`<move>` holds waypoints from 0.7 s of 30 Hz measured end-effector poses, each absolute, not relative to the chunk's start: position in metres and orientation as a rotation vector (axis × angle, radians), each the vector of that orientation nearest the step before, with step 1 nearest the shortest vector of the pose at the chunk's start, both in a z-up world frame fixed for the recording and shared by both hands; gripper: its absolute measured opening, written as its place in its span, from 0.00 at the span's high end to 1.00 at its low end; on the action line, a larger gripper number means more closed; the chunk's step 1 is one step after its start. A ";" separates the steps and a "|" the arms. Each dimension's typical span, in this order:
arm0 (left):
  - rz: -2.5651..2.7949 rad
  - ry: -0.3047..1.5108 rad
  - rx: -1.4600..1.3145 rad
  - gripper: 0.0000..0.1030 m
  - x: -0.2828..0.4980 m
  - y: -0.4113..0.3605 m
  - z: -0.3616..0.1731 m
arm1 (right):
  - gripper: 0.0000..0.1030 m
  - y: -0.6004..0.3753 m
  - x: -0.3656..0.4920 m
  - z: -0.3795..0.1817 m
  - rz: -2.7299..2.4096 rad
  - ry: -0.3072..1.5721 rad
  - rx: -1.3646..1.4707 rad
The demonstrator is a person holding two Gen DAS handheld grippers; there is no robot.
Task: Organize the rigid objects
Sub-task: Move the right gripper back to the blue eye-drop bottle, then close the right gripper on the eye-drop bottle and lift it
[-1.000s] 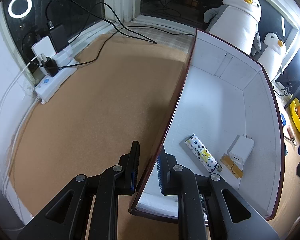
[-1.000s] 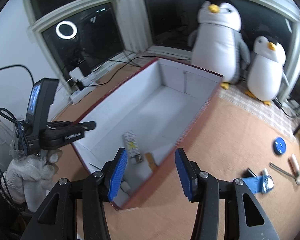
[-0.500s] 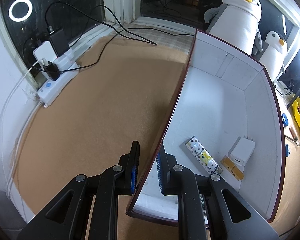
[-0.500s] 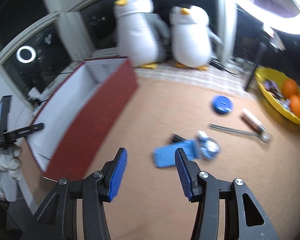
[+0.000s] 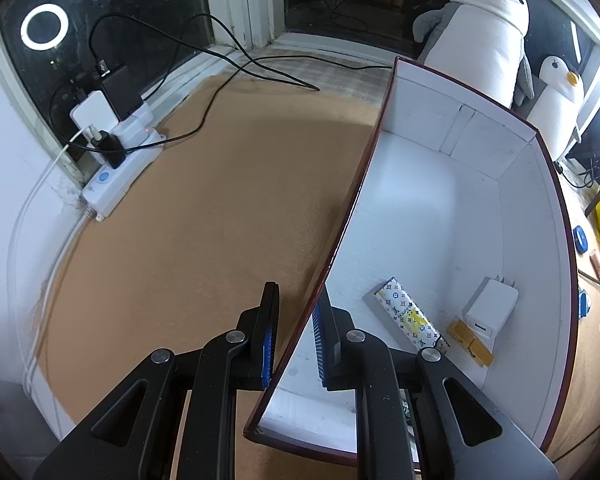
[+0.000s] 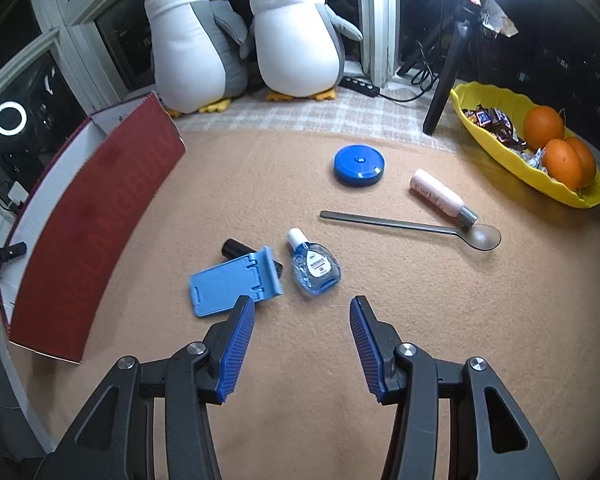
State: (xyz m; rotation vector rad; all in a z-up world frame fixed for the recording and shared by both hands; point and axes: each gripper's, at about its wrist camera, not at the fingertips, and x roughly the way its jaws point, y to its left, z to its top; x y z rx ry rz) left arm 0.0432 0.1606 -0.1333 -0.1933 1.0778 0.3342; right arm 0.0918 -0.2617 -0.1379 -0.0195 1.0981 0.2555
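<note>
My left gripper (image 5: 296,340) is shut on the near left wall of the red box (image 5: 364,184), which is white inside. In the box lie a patterned lighter (image 5: 408,318), a white charger (image 5: 490,306) and a wooden clip (image 5: 470,346). My right gripper (image 6: 302,346) hangs open over the tan mat, empty. Just beyond its fingertips lie a blue phone stand (image 6: 232,282), a black cylinder (image 6: 236,249) partly under it, and a blue eye-drop bottle (image 6: 314,268). Farther off are a metal spoon (image 6: 412,228), a pink tube (image 6: 440,196) and a round blue case (image 6: 359,165). The red box (image 6: 96,232) stands at the left.
Two plush penguins (image 6: 252,36) sit at the back. A yellow bowl (image 6: 532,160) with oranges and sweets is at the right, beside a tripod leg (image 6: 446,80). A white power strip (image 5: 120,176) with chargers and cables lies left of the box.
My right gripper swung from above the box rightward and down to the loose objects on the mat, still open. The left gripper kept its hold on the box wall.
</note>
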 end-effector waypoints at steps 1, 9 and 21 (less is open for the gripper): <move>0.337 1.079 -0.192 0.86 0.044 0.160 -0.133 | 0.56 -0.263 0.094 -0.141 0.257 1.102 -0.021; 0.358 1.088 -0.185 0.85 0.046 0.159 -0.134 | 0.63 -0.263 0.112 -0.159 0.272 1.136 -0.045; 0.376 1.097 -0.179 0.84 0.048 0.157 -0.134 | 0.70 -0.250 0.135 -0.177 0.299 1.173 -0.107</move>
